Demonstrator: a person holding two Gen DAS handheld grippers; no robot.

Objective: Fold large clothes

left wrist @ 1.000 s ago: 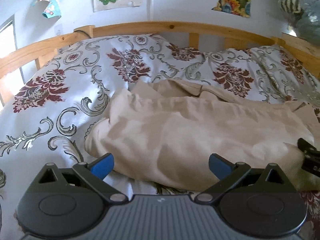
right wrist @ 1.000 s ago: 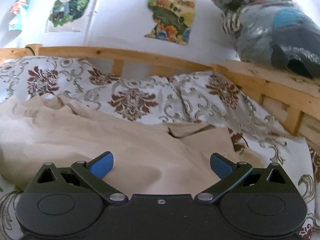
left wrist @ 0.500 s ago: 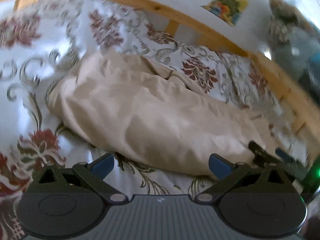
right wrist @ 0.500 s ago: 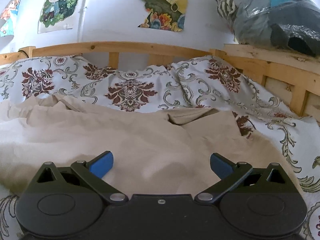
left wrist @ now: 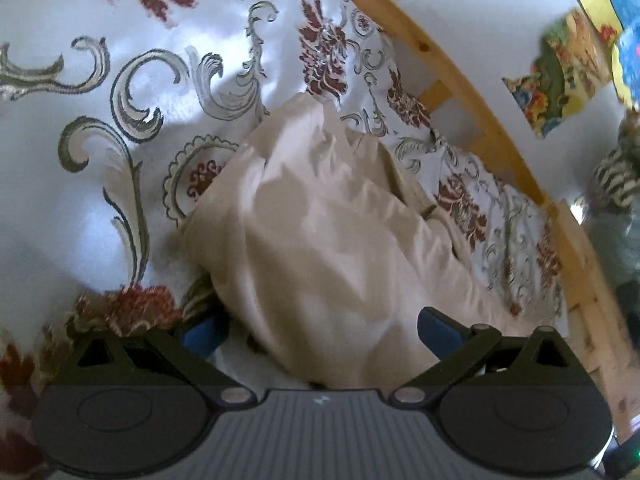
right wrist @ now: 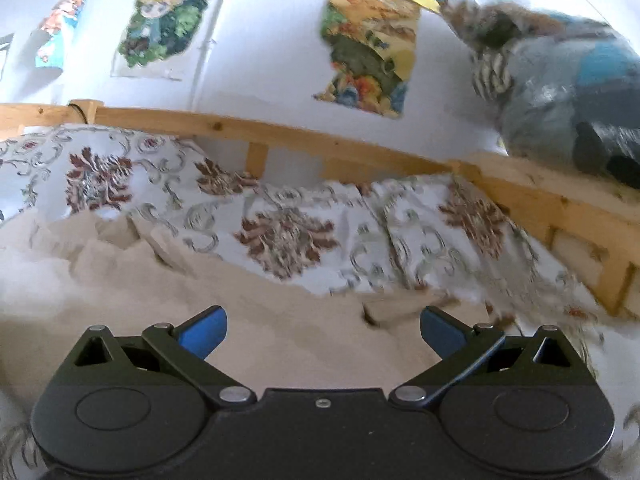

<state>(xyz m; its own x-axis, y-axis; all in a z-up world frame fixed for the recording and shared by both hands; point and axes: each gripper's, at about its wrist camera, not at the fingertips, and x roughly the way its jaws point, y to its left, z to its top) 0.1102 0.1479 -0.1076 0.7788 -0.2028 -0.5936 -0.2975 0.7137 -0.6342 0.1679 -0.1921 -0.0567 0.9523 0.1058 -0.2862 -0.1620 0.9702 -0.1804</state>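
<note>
Lower frame: left gripper (left wrist: 322, 330) and right gripper (right wrist: 322, 330), fingers spread and empty, flank the near edge of the beige garment (left wrist: 320, 248), presumably to seize it. Centre: garment lies rumpled on the floral bedspread (left wrist: 80, 100). Top: wooden bed rail (right wrist: 320, 140).

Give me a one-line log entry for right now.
phase: approach | left tool: open, at beige garment end | right tool: open, over garment | garment: crumpled on floral bedspread, ungrasped

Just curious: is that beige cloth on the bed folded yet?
Not neatly: the beige cloth lies rumpled in a loose heap on the flowered bedspread.
</note>
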